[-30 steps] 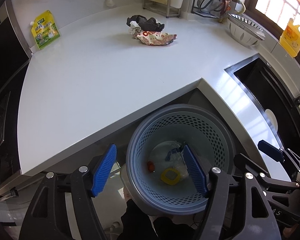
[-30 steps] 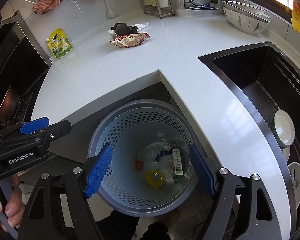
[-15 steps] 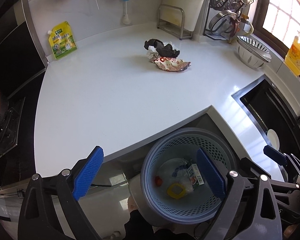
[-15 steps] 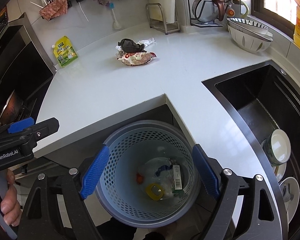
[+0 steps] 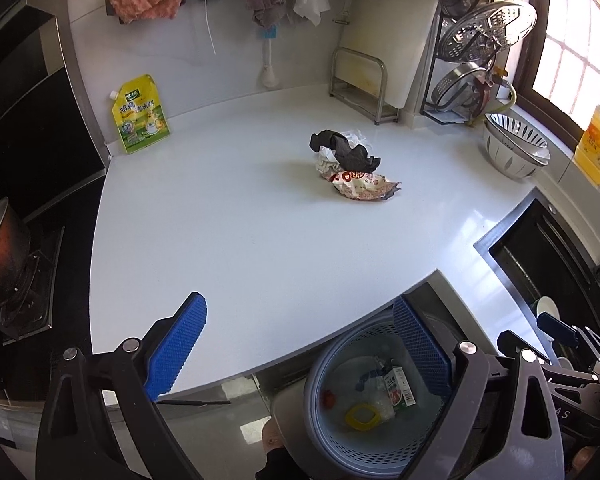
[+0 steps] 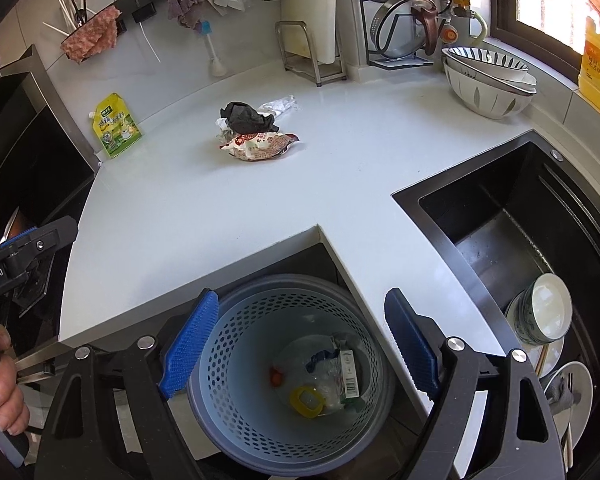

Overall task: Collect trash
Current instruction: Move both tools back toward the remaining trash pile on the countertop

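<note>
Left wrist view: white kitchen table (image 5: 260, 216) bearing a trash pile (image 5: 350, 164) at centre; left claw (image 5: 300, 344) released, empty. Right wrist view: perforated bin (image 6: 260, 364) below the table edge holding discarded trash; right claw (image 6: 300, 340) released, empty above it.

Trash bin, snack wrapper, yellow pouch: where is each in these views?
trash bin (image 6: 236, 364), right wrist view, on its perforated inner wall.
snack wrapper (image 6: 262, 145), right wrist view, on the middle of its printed face.
yellow pouch (image 5: 141, 115), left wrist view, on the middle of its front label.
</note>
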The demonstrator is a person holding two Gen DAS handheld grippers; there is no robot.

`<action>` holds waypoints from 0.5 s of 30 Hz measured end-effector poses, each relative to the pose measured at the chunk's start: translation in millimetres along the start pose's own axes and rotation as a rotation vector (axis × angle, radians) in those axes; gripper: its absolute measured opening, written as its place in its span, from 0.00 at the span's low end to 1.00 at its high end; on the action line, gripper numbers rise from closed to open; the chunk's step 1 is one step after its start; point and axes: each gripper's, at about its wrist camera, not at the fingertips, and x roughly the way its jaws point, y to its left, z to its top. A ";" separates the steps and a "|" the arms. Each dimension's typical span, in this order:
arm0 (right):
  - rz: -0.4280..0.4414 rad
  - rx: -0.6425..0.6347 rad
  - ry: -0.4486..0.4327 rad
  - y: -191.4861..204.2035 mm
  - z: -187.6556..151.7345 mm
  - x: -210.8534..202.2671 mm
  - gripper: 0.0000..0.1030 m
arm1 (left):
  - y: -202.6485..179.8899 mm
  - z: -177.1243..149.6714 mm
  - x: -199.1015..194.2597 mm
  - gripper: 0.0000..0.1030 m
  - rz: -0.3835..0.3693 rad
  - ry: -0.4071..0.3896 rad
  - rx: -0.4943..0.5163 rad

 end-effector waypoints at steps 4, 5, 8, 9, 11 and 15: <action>-0.034 -0.004 0.004 -0.8 15.5 -1.0 0.79 | 11.2 13.5 1.5 0.90 -0.027 0.015 -0.019; -0.046 -0.003 -0.018 -1.5 19.4 -4.7 0.79 | 15.4 17.4 -0.2 0.90 -0.031 0.009 -0.020; -0.076 0.029 -0.075 -6.1 28.2 -14.9 0.79 | 26.5 26.0 -3.4 0.90 -0.020 -0.005 0.008; -0.078 0.049 -0.096 -8.0 28.9 -18.1 0.79 | 30.4 28.3 -3.5 0.90 -0.015 -0.009 0.019; -0.079 0.079 -0.116 -11.0 28.7 -20.9 0.80 | 38.9 32.3 -1.7 0.90 -0.006 -0.010 0.029; -0.090 0.076 -0.111 -7.9 27.2 -15.1 0.80 | 50.7 38.7 6.1 0.90 0.003 -0.009 0.025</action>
